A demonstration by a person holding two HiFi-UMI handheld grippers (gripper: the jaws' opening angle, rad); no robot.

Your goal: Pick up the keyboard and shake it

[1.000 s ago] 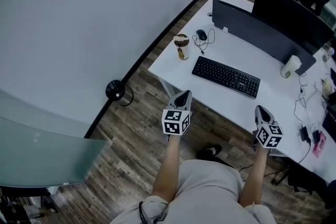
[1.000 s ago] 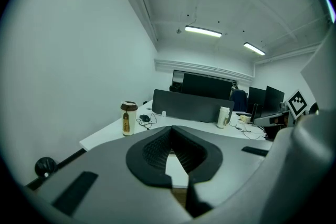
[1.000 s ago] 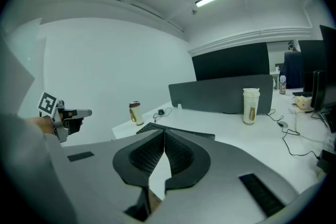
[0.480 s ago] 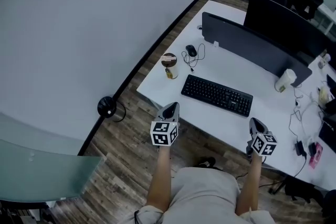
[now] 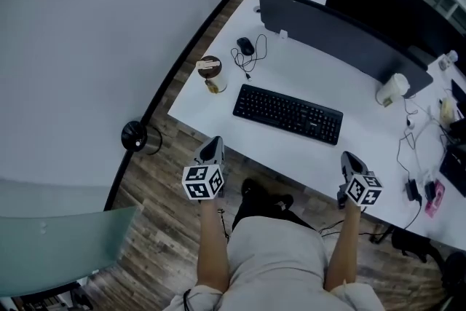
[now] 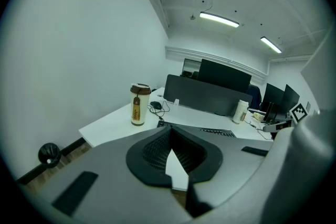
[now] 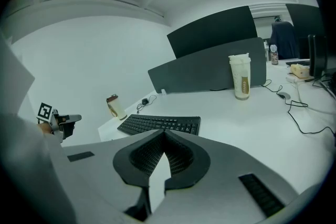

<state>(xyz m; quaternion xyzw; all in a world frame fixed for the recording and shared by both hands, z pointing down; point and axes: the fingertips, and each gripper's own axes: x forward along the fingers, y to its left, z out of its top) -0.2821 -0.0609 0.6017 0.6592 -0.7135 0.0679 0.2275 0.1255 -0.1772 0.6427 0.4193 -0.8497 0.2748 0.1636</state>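
A black keyboard (image 5: 287,113) lies flat on the white desk (image 5: 342,149), in front of a dark screen panel (image 5: 342,36). It also shows in the right gripper view as the keyboard (image 7: 160,124), and only its far edge, the keyboard (image 6: 216,131), shows past the jaws in the left gripper view. My left gripper (image 5: 212,149) hangs shut and empty off the desk's near left corner. My right gripper (image 5: 352,164) is shut and empty over the desk's near edge, right of the keyboard. Neither touches the keyboard.
A paper cup (image 5: 210,73) and a black mouse (image 5: 245,46) with its coiled cable sit left of the keyboard. A white cup (image 5: 392,89) stands at the right near the panel. Cables and small items (image 5: 426,178) lie on the far right. A round black object (image 5: 134,135) rests on the wooden floor.
Both grippers have sunk and now sit nearer the desk's front edge. The view has shifted so the desk and keyboard appear higher and further left.
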